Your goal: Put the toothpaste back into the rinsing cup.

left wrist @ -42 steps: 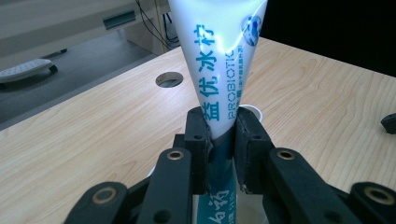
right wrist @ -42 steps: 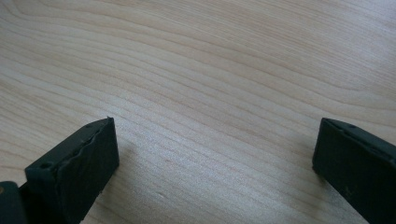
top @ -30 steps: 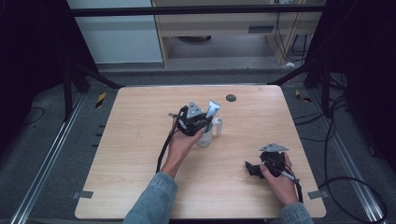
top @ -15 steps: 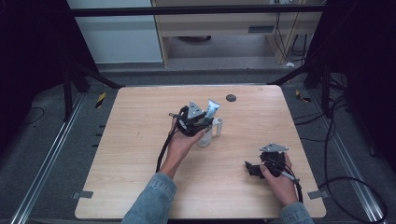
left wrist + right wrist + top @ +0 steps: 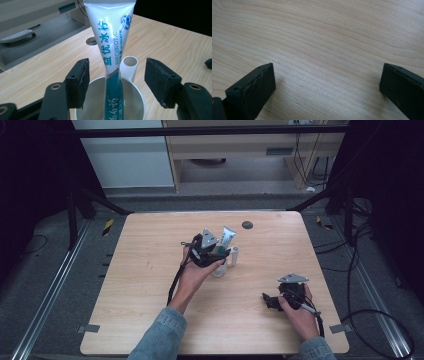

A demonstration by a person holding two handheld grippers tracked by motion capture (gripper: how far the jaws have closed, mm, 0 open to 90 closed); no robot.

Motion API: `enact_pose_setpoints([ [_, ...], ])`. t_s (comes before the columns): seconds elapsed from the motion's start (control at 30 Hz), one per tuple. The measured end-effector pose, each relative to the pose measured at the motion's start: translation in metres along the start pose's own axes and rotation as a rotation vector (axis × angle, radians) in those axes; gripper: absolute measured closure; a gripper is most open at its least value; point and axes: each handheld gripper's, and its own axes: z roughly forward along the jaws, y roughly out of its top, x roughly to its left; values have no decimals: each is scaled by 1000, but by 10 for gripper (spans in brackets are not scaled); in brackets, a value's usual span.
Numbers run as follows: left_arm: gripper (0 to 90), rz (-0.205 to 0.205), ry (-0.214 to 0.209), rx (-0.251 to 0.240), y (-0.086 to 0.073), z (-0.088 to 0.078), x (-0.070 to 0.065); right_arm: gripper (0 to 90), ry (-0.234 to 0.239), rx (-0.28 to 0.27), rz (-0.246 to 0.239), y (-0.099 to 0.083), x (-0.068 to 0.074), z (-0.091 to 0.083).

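Note:
A white and teal toothpaste tube (image 5: 110, 37) stands cap-down in a white cup (image 5: 136, 100), its flat end leaning up. My left gripper (image 5: 117, 75) straddles the tube from above the cup. Its jaws have just been opening, and both pads now stand clear of the tube on either side. In the high view the tube (image 5: 227, 237) and cup (image 5: 220, 269) sit mid-table under the left gripper (image 5: 220, 251). My right gripper (image 5: 270, 301) rests low at the table's front right, open, with bare wood between its jaws (image 5: 327, 75).
A small white open cylinder (image 5: 130, 65) stands at the cup's far rim; I cannot tell if it is joined to the cup. A round dark hole (image 5: 247, 225) lies in the tabletop behind it. Cables trail from both grippers toward the front edge.

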Motion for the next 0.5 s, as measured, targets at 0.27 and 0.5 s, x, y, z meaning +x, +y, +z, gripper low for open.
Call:
enact_pose_setpoints([
  [0.27, 220, 24, 5, 17, 4, -4, -9, 6, 0, 0, 0, 0, 0, 0],
  [0.5, 107, 14, 0, 64, 3, -9, -14, 6, 0, 0, 1, 0, 0, 0],
])
